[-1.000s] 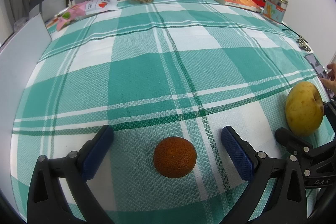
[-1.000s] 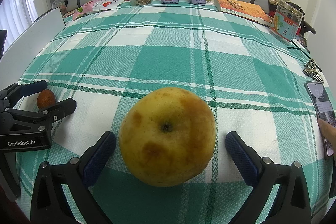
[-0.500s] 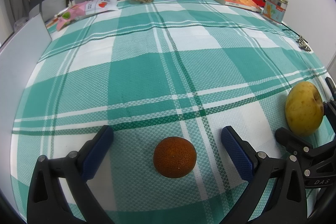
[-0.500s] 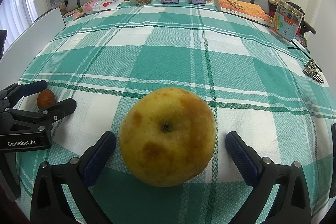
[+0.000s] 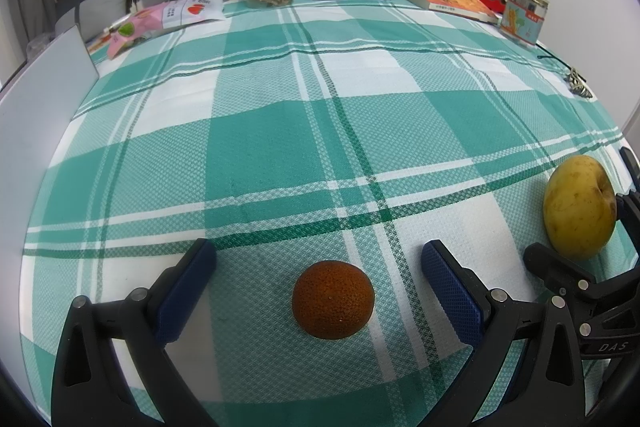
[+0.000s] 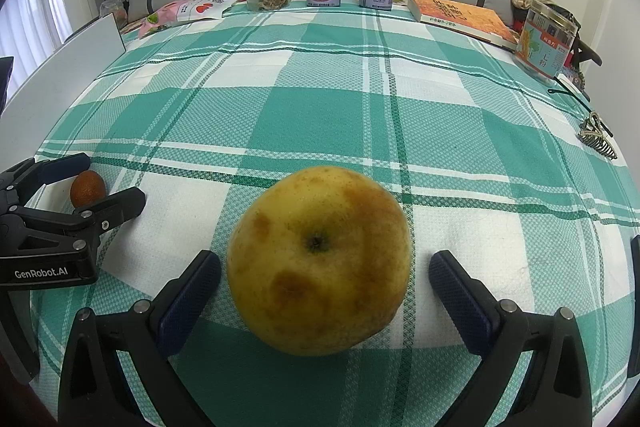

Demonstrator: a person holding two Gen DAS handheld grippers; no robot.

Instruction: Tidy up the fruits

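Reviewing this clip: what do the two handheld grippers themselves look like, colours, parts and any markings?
Both are black plastic frames with silver rivets and blue textured finger pads. The left gripper carries white "GenRobot.AI" lettering on its side; the right gripper shows "DAS". No cables or sleeves are visible.

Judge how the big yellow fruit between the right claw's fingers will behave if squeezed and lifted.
The large round yellow fruit with brown blotches will probably roll if nudged: it rests untouched on the green-and-white checked cloth. It nearly fills the open right claw, so the grip margin looks slim. The blotches may mark soft spots, so squeeze gently.
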